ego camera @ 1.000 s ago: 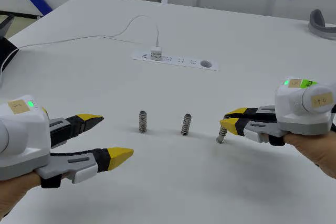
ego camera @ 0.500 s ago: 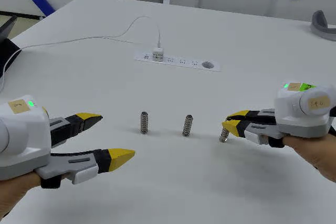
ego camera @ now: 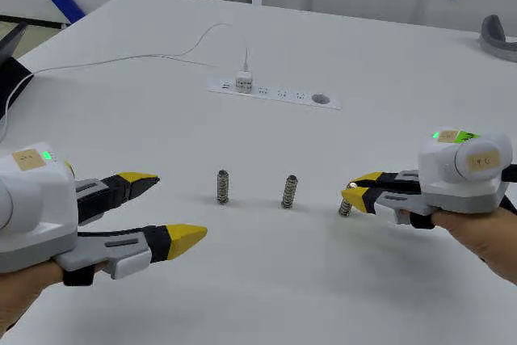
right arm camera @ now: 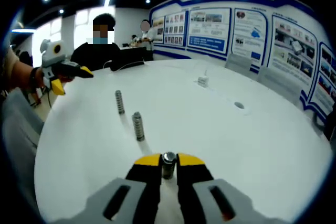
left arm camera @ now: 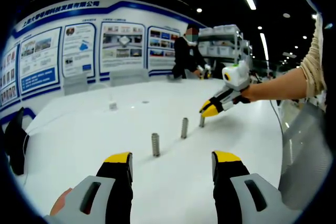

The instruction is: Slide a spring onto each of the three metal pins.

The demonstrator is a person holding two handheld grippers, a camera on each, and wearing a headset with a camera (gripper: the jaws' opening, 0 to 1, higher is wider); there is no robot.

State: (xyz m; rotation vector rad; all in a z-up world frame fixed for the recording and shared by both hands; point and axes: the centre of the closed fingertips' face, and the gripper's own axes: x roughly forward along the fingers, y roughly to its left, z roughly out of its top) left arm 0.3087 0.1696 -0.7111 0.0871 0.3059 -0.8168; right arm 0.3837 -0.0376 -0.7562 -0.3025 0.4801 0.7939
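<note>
A white table [ego camera: 388, 103], set in a hall with blue-trimmed wall panels [right arm camera: 247, 24], carried the work. Nearest the person, the left gripper [ego camera: 178, 205] hovered just above the table with its jaws wide apart and holding nothing, well apart from the pins. The right gripper [ego camera: 350, 191] lay low over the table with its jaws drawn together on the top of the third pin [ego camera: 345, 208], the rightmost of the row. In the right gripper view a small metal end [right arm camera: 168, 162] stood pinched between the yellow tips; whether this was the pin's tip or the topmost coil could not be told. Coiled wire showed below the jaws in the head view, and the piece leaned slightly. Just beyond, the middle pin [ego camera: 288, 191] and the left pin [ego camera: 222, 187] stood upright and apart from each other, each sheathed in a spring [left arm camera: 184, 128] along its visible length. Farther back lay a power strip [ego camera: 275, 93] with a plugged adapter [ego camera: 243, 80] and its cable [ego camera: 121, 60]. Judged from this arrangement, two of the three pins were finished, and the last spring [left arm camera: 202, 121] appeared to be on, or nearly on, its pin. What remained was probably to seat it fully, stand the pin upright and release.
</note>
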